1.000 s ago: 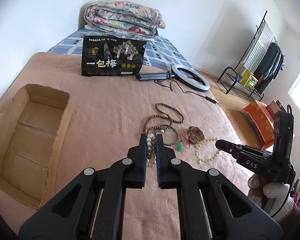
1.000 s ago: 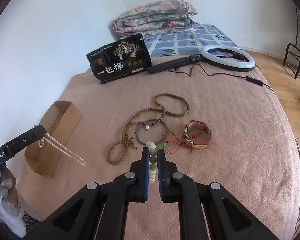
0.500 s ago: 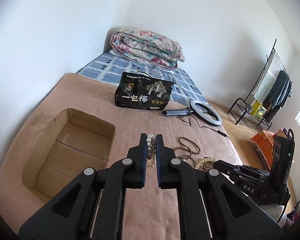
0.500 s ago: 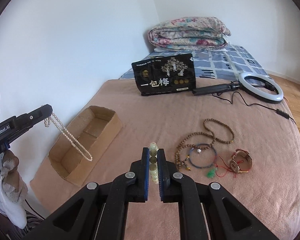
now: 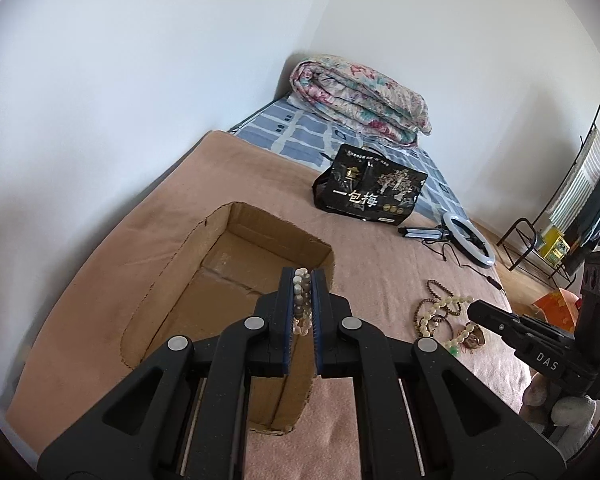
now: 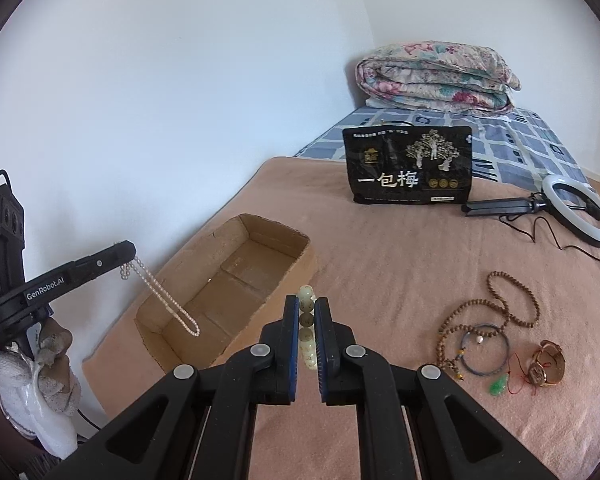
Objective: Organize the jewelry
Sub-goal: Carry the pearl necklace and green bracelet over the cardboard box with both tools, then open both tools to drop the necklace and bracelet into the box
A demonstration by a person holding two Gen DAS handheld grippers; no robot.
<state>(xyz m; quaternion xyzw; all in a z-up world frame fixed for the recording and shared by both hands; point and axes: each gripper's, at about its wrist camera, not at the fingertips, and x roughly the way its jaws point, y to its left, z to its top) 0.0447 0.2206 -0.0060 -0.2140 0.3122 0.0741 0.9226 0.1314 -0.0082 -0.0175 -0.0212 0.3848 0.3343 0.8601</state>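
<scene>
- Change since a second ago: both claws have travelled from above the jewelry cluster toward the cardboard box (image 5: 236, 280); in the left wrist view the box now fills the centre, where earlier the loose pieces lay ahead.
- Left claw (image 5: 302, 280): clenched on a pearl strand (image 6: 162, 292), which hangs from its tips over the near end of the box in the right wrist view.
- Right claw (image 6: 307, 312): clenched on a pale bead bracelet (image 6: 306, 300), held above the blanket (image 6: 400, 264) just beside the box's right wall, not yet over the opening.
- Meaning for the task: judged from this, the carry step is nearly done; the left piece looks ready to be let go into the box, while the right one likely needs a further shift leftward.
- Remaining on the blanket: a wooden bead necklace (image 6: 496, 308), a blue cord bracelet (image 6: 484, 348), a green pendant on red string (image 6: 499, 385) and a wristwatch (image 6: 546, 364), well apart from the box.
- Surroundings: a black printed bag (image 6: 408, 164), a ring light (image 6: 578, 210) with its cable, a folded quilt (image 6: 436, 76).
- Obstructions: nothing lies between the claws and the box; the box walls are the only edge to clear, and the hanging strand could catch on the rim.
</scene>
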